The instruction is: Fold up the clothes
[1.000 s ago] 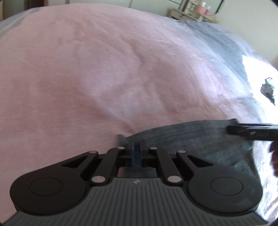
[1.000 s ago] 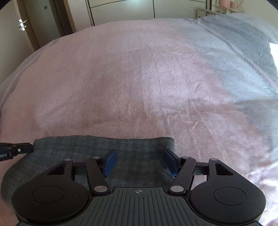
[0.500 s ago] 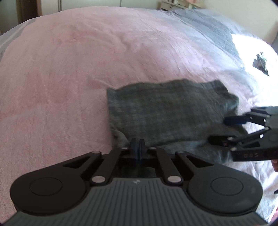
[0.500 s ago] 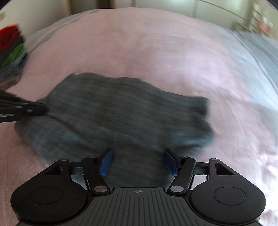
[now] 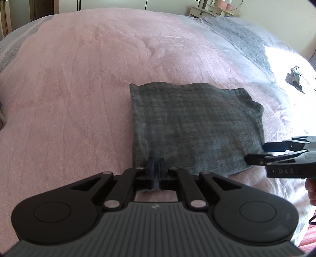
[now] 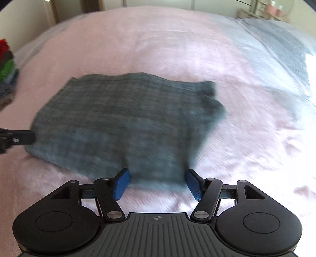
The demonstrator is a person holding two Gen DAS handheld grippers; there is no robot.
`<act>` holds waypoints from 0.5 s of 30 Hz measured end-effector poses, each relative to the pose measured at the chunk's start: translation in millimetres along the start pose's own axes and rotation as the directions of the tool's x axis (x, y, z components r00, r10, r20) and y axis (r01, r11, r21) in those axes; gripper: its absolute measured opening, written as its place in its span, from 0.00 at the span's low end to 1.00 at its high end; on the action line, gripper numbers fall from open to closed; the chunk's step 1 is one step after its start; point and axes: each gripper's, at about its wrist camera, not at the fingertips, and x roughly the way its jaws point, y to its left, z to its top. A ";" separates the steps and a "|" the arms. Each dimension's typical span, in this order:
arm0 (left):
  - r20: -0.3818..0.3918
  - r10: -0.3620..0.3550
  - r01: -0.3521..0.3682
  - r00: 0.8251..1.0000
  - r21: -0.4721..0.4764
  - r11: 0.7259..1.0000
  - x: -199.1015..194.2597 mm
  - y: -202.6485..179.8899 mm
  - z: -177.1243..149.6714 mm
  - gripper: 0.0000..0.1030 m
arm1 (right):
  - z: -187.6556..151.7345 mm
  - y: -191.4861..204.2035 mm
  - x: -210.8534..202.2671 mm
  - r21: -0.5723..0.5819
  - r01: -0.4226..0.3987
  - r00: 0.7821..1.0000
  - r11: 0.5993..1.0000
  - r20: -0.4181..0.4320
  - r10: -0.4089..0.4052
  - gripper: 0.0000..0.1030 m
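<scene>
A folded dark grey-blue garment (image 5: 195,124) lies flat on the pink bedspread (image 5: 79,89); it also shows, blurred, in the right wrist view (image 6: 126,122). My left gripper (image 5: 156,170) is shut on the garment's near left corner. My right gripper (image 6: 157,183) is open and empty, its blue pads either side of the garment's near edge. In the left wrist view it (image 5: 260,152) sits open just off the garment's right edge. The left gripper's tip (image 6: 21,137) shows at the garment's left corner in the right wrist view.
A stack of folded clothes (image 6: 7,67) in red, green and grey sits at the bed's left edge. A small crumpled item (image 5: 295,76) lies in sunlight at the far right. A grey-blue blanket (image 5: 246,41) covers the far right. A dresser (image 5: 209,10) stands behind.
The garment went from stretched between both grippers to lying flat and folded on the bed. My right gripper has pulled back off its edge, open. My left gripper stays shut on the corner.
</scene>
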 end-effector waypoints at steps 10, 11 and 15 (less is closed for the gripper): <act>-0.188 0.139 -0.153 0.972 -0.066 0.986 -81.8 -2.1 5.3 0.25 | -11.6 25.5 -84.1 0.227 -0.043 0.980 0.973 -0.179 0.085 0.62; -0.187 0.139 -0.154 0.973 -0.068 0.986 -94.0 -4.3 4.5 0.26 | -14.0 28.1 -93.3 0.233 -0.045 0.979 0.972 -0.182 0.089 0.63; -0.198 0.126 -0.143 0.972 -0.073 0.987 -137.8 -16.7 1.6 0.33 | -23.1 38.8 -130.2 0.254 -0.051 0.976 0.966 -0.193 0.102 0.73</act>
